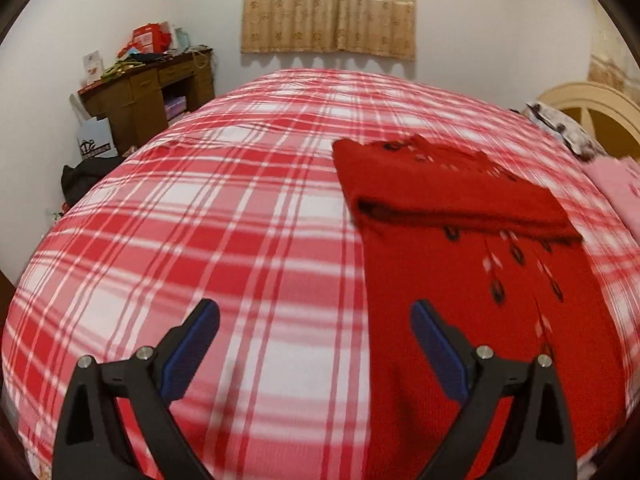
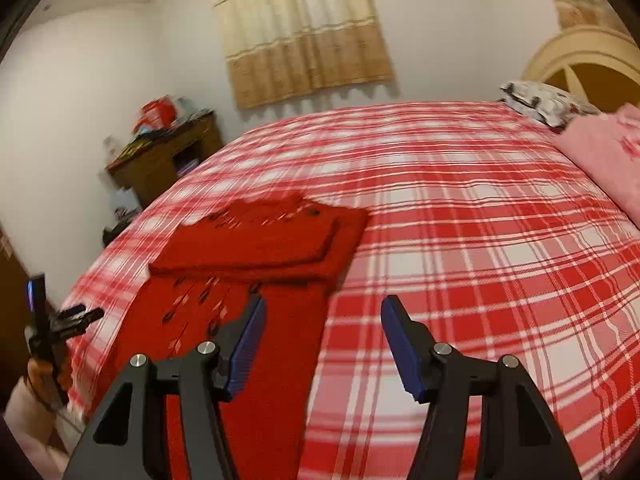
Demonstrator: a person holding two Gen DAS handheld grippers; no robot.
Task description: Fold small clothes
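A red knitted garment (image 1: 472,280) with small dark and white marks lies on the red-and-white plaid bed cover (image 1: 224,220). Its far part is folded over onto itself, and the near part lies flat. My left gripper (image 1: 316,320) is open and empty, just above the bed, with the garment's left edge by its right finger. In the right wrist view the garment (image 2: 256,248) lies to the left. My right gripper (image 2: 322,316) is open and empty, over the garment's right edge. The left gripper (image 2: 52,332) shows at the far left of that view.
A pink folded blanket (image 2: 604,160) and a patterned pillow (image 2: 540,100) lie at the head of the bed by a cream headboard (image 2: 580,56). A cluttered brown desk (image 1: 152,88) stands by the far wall. A curtain (image 1: 328,8) hangs behind the bed.
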